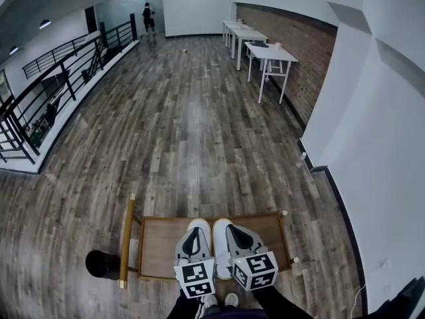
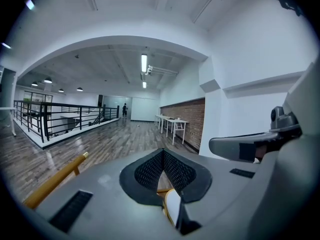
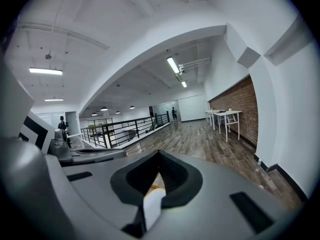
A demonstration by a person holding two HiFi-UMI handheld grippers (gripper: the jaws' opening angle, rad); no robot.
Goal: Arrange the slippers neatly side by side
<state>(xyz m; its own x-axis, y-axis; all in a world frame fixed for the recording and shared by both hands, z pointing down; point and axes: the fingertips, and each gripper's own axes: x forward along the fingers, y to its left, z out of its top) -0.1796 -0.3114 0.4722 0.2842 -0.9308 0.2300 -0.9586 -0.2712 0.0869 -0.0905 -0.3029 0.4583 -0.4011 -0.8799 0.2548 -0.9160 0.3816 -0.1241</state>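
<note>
Head view, steeply down: low wooden table [image 1: 159, 248] on plank floor, with yellow rail [image 1: 126, 234] along its left edge and black round object [image 1: 102, 264] on the floor just beside that rail.

Above the table's middle: left gripper [image 1: 194, 236] and right gripper [image 1: 240, 239], near each other and pointing away toward the table's far edge, marker cubes toward the near edge.

Under each gripper, over the tabletop: left slipper [image 1: 201, 224] and right slipper [image 1: 220, 236], both white, side by side, toes toward the table's far edge.

Left gripper view: left gripper [image 2: 163, 168] with fingers pressed together, pinching the white, yellow-rimmed edge of the left slipper [image 2: 171, 204]; yellow rail [image 2: 52, 181] lower left.

Right gripper view: right gripper [image 3: 159, 160] with fingers likewise closed, pinching the white edge of the right slipper [image 3: 151, 204].

Well beyond the table: white desks [image 1: 269, 53] along a brick wall, black railing [image 1: 60, 78] to the left, and a person [image 1: 149, 15] at the far end of the room.
</note>
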